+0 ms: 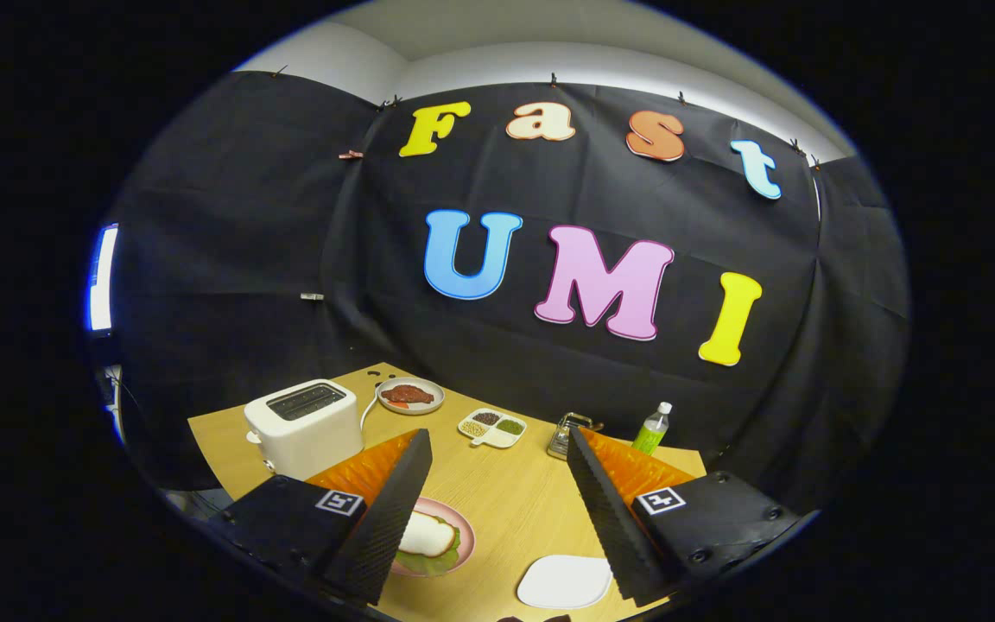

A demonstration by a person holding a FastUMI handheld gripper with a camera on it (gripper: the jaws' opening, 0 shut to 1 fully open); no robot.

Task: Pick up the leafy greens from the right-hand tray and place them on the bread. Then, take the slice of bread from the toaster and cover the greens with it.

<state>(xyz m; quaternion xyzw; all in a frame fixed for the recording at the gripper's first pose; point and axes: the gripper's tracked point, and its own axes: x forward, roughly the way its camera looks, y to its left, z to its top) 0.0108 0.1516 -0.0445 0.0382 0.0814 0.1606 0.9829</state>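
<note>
**Sandwich assembled; gripper raised and empty**

The gripper (497,497) is seen held above a wooden tabletop (515,501), its two fingers spread wide with nothing held between them. Beside the left finger, a pink plate (465,540) is seen, on which leafy greens (433,563) are tucked under a slice of bread (427,534). The greens peek out beneath the slice. An empty white tray (565,580) is found near the right finger. Beyond the left finger, a white toaster (303,428) is set, its slots appearing dark and empty. Farther back, a plate of meat (409,396), a divided dish (492,428) and a green bottle (653,429) are placed. Both steps are judged complete: the greens have been laid and covered. Nothing appears left to do.
</note>
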